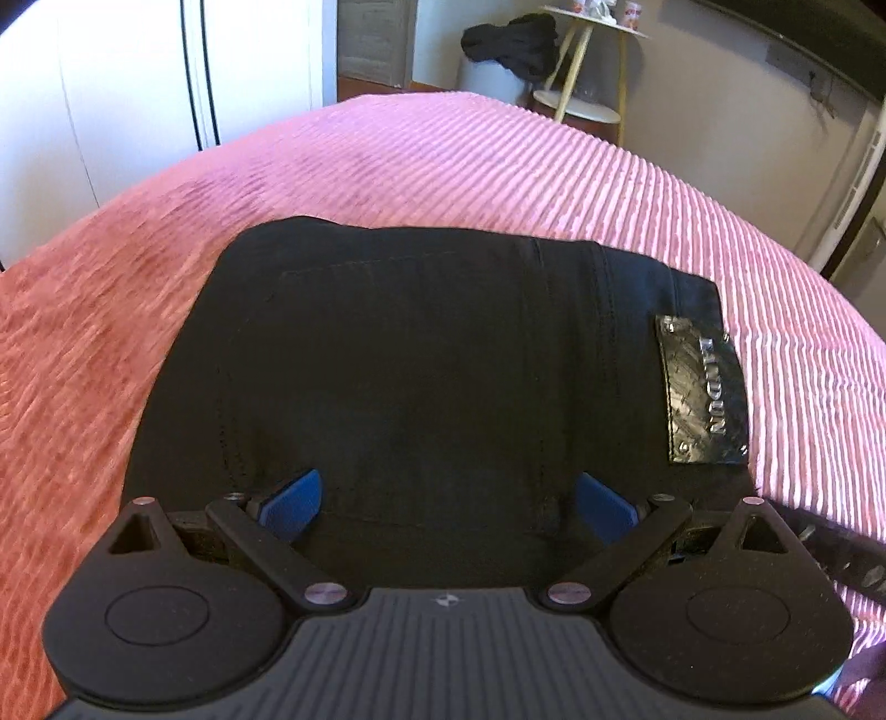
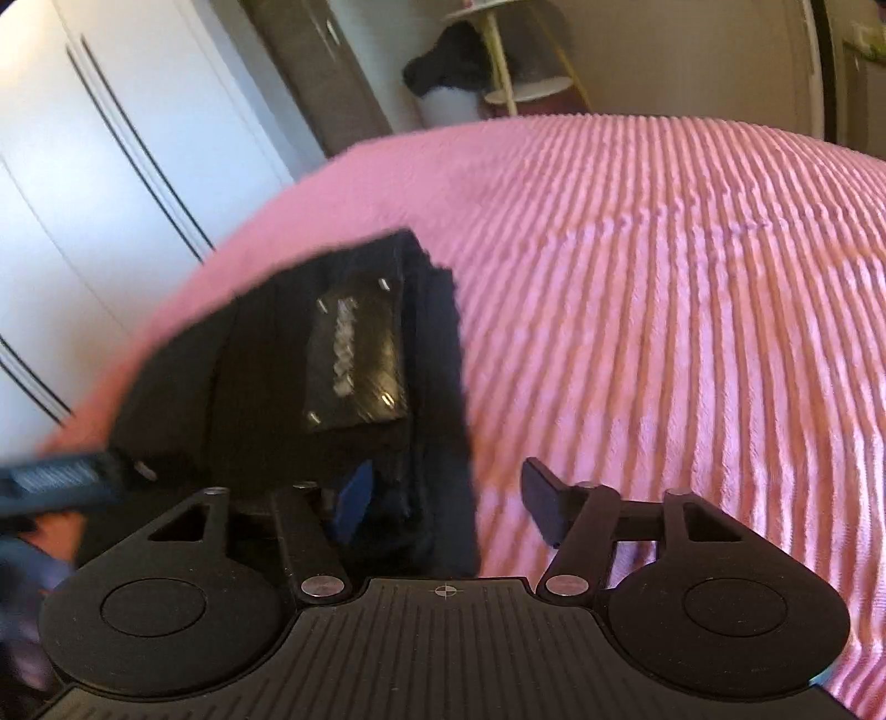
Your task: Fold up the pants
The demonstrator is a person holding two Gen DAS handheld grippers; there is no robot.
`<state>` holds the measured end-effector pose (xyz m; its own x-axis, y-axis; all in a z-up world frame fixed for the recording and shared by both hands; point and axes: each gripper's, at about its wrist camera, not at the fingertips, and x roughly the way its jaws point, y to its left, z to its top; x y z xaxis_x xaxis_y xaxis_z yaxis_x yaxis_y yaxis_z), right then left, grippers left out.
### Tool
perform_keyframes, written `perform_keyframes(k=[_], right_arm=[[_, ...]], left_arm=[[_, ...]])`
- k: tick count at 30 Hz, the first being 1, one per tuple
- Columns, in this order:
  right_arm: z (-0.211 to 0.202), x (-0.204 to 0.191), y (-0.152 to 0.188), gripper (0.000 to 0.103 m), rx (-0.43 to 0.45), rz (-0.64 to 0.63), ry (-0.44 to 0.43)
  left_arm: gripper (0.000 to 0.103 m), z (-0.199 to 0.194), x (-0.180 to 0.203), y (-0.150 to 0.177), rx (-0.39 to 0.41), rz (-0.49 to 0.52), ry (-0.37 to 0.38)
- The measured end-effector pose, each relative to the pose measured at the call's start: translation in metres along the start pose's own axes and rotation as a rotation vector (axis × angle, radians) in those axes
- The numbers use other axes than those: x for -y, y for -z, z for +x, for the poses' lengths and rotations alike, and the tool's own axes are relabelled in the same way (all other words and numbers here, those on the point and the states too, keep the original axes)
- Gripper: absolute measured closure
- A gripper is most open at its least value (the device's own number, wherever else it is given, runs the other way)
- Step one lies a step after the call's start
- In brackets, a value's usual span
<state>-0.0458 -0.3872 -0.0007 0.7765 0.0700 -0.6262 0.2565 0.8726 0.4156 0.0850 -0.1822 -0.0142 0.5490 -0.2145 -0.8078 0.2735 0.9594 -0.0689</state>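
Black pants (image 1: 421, 354) lie folded into a compact rectangle on a pink ribbed bedspread (image 1: 498, 166), with a shiny leather patch (image 1: 703, 387) on their right side. My left gripper (image 1: 448, 504) hovers over the near edge of the pants, open, its blue pads (image 1: 293, 501) spread wide on the cloth. In the right wrist view the pants (image 2: 266, 387) and patch (image 2: 354, 354) sit to the left, blurred. My right gripper (image 2: 448, 507) is open and straddles the pants' right edge, with the blue pad (image 2: 354, 504) over the cloth and the other finger over the bedspread (image 2: 664, 332).
White wardrobe doors (image 1: 138, 83) stand beyond the bed's far left edge. Past the far edge there is a small round side table (image 1: 587, 66) and a dark garment heaped on a white bin (image 1: 509, 44). A wide stretch of bedspread lies right of the pants.
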Motion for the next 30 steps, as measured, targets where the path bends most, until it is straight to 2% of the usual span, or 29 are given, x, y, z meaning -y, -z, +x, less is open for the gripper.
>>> perform_keyframes(k=[3,6,7,10,13,16,18,21,25,26,28,30], right_arm=[[0.0,-0.001,-0.004,0.041,0.003,-0.011,-0.04],[0.015,0.018,-0.008,0.039,-0.095,0.103,-0.063],[0.021,0.027,-0.009,0.033,-0.133,0.155,-0.078],[0.028,0.044,-0.012,0.03,-0.174,0.266,-0.128],[0.034,0.052,-0.015,0.027,-0.194,0.306,-0.162],[0.039,0.055,-0.015,0.023,-0.201,0.329,-0.189],[0.04,0.057,-0.017,0.018,-0.205,0.33,-0.214],[0.045,0.052,-0.017,0.015,-0.219,0.315,-0.253],[0.048,0.051,-0.017,0.011,-0.218,0.314,-0.271],[0.05,0.052,-0.017,0.011,-0.217,0.318,-0.275],[0.049,0.055,-0.017,0.011,-0.217,0.326,-0.287],[0.048,0.058,-0.017,0.011,-0.215,0.342,-0.308]], left_arm=[[0.004,0.012,0.004,0.0,-0.027,0.029,-0.004],[0.004,0.014,0.007,0.002,-0.026,0.052,0.013],[0.004,0.015,0.01,0.002,-0.022,0.065,0.015],[0.004,0.022,0.023,0.005,-0.042,0.138,-0.045],[0.004,0.028,0.033,0.007,-0.033,0.157,-0.073],[0.004,0.034,0.044,0.012,-0.02,0.199,-0.139],[0.004,0.034,0.045,0.013,-0.009,0.204,-0.146],[0.004,0.026,0.026,0.008,-0.003,0.114,-0.056],[0.004,0.005,-0.034,-0.004,-0.002,-0.135,0.188],[0.004,0.0,-0.053,-0.007,0.001,-0.194,0.218],[0.004,-0.014,-0.09,-0.008,0.056,-0.245,0.192],[0.004,-0.025,-0.127,-0.007,0.117,-0.252,0.102]])
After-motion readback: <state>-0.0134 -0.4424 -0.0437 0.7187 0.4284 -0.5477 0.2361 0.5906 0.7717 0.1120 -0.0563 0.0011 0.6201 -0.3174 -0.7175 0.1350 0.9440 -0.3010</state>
